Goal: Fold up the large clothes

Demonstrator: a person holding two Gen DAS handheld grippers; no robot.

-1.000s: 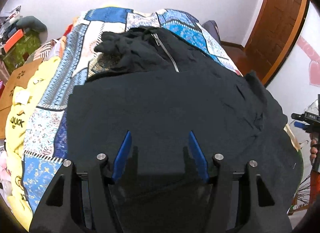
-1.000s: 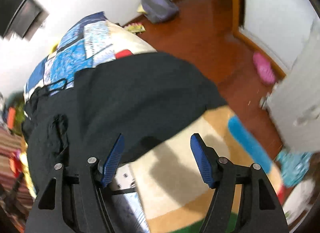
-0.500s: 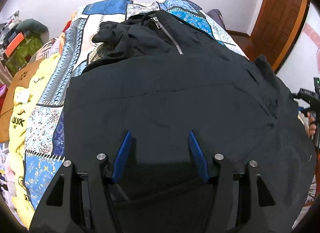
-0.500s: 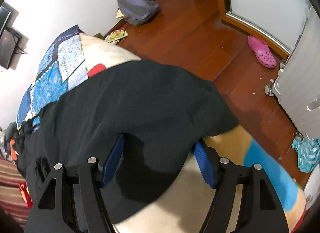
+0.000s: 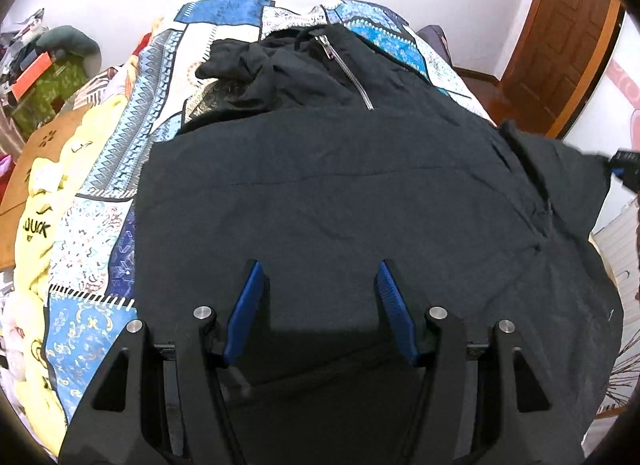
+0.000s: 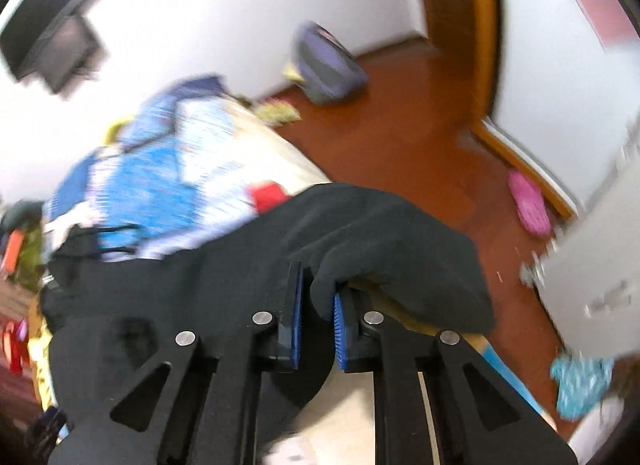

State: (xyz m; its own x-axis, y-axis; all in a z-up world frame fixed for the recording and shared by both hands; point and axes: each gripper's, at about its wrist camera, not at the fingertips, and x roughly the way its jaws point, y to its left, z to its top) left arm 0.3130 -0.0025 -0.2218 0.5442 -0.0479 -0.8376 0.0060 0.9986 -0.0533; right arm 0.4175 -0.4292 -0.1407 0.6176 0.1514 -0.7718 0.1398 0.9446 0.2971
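A large black zip jacket (image 5: 340, 193) lies spread over the bed, its silver zipper (image 5: 348, 69) at the far end. My left gripper (image 5: 318, 281) is open and hovers just above the near part of the jacket. In the right wrist view my right gripper (image 6: 316, 289) is shut on a fold of the black jacket (image 6: 380, 241) at the bed's right edge and lifts it. The right gripper also shows at the right edge of the left wrist view (image 5: 626, 163).
The bed has a blue and white patchwork quilt (image 5: 120, 153). A yellow garment (image 5: 40, 225) lies along its left side. On the wooden floor (image 6: 400, 137) are a purple bag (image 6: 328, 61) and a pink slipper (image 6: 528, 207). A brown door (image 5: 560, 33) stands at right.
My right gripper closed on the jacket's edge at the right side of the bed and began pulling it up. My left gripper stayed open over the jacket, shifting slightly.
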